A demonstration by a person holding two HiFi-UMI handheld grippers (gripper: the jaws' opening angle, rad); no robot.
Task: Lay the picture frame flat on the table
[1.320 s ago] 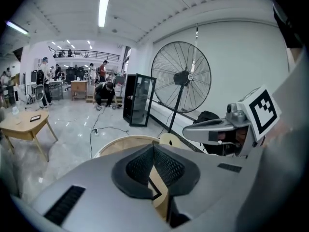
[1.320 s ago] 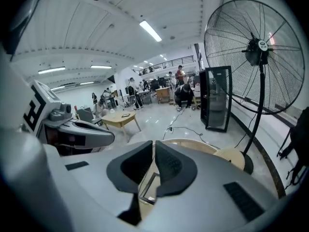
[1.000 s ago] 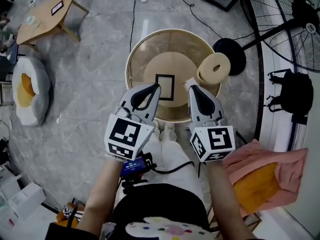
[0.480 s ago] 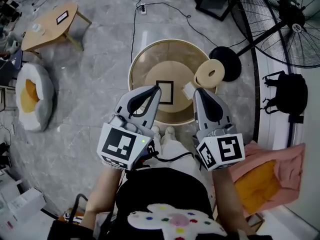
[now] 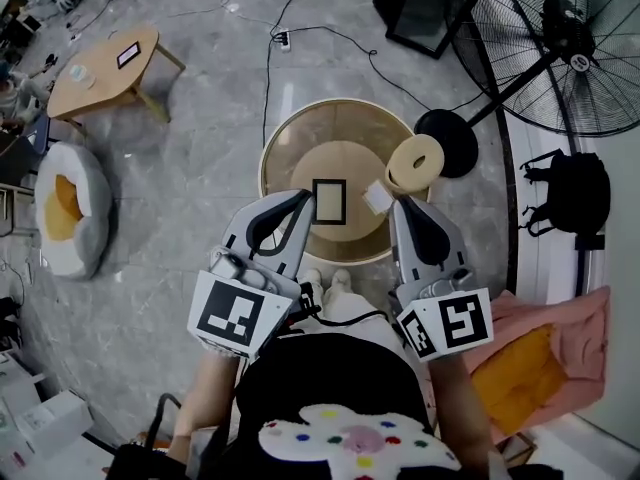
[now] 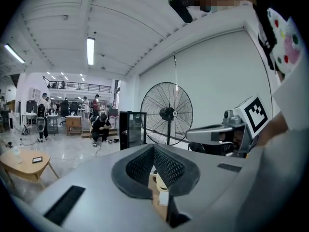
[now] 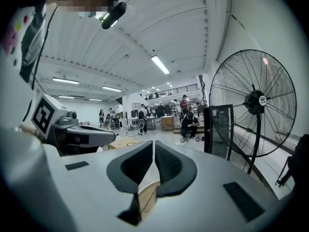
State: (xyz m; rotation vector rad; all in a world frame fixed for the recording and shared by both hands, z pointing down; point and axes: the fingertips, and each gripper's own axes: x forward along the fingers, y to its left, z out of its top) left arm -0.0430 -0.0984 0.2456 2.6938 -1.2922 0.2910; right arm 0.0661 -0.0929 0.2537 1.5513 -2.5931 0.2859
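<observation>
In the head view, the black picture frame (image 5: 329,201) lies flat in the middle of the round wooden table (image 5: 290,128). My left gripper (image 5: 304,199) hovers high above the table's near left side, shut and holding nothing. The right gripper (image 5: 397,206) hangs level with it over the near right rim, also shut and empty. Both point away from my body. In the left gripper view the left gripper (image 6: 153,148) has its pads together, and the right gripper (image 7: 153,144) shows only a thin slit in its own view. Neither touches the frame.
A pale foam ring (image 5: 417,162) and a small white block (image 5: 377,197) rest on the table's right side. A big standing fan (image 5: 560,48) with a black base (image 5: 447,128) stands at the right. A low wooden table (image 5: 100,68) and a cushion seat (image 5: 62,208) lie left, and pink cloth (image 5: 540,358) lies near right.
Both grippers have drawn back toward my body and away from the frame, staying shut. The frame has stayed flat on the table while the view shifted.
</observation>
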